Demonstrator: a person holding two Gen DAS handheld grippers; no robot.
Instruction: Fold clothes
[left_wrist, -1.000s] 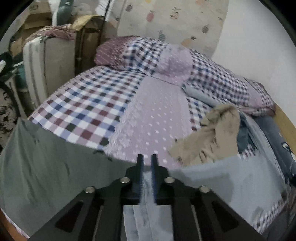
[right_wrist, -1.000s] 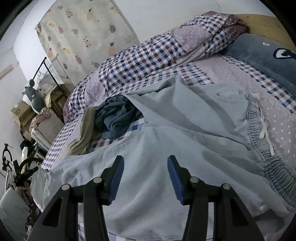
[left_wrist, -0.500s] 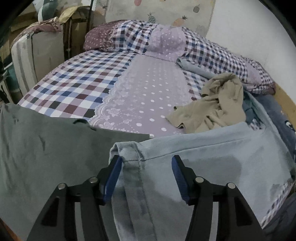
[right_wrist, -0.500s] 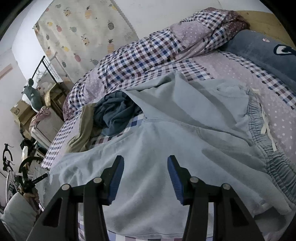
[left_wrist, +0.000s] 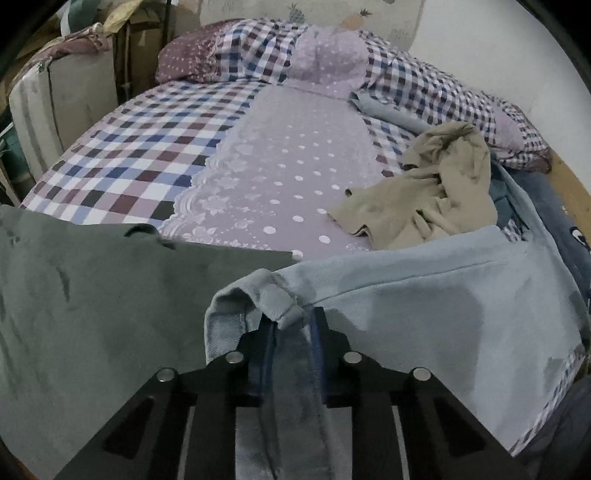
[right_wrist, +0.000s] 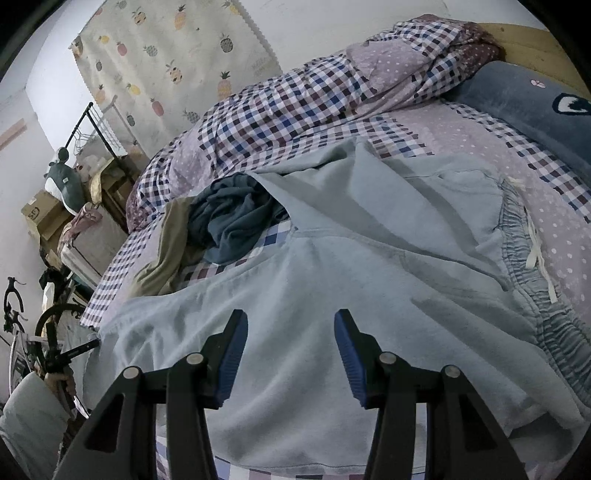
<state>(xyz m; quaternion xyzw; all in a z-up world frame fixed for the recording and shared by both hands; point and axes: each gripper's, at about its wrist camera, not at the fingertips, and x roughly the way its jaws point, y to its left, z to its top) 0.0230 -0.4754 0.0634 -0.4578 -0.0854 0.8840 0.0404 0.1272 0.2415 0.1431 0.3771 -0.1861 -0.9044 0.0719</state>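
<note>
pale blue denim trousers (right_wrist: 369, 258) lie spread across the bed (left_wrist: 258, 166). in the left wrist view the left gripper (left_wrist: 291, 325) is narrowed around the bunched leg hem (left_wrist: 258, 295), cloth running between the pads; whether it is fully pinched cannot be told. half a second ago those jaws stood wide, and a second ago they were pressed together. the right gripper (right_wrist: 290, 339) is released above the near leg, as before. the hem is best gripped through both layers, then carried level toward the waistband (right_wrist: 524, 258) so the legs stack. farther off, a tan garment (left_wrist: 436, 192) and a dark blue one (right_wrist: 232, 218) wait.
</note>
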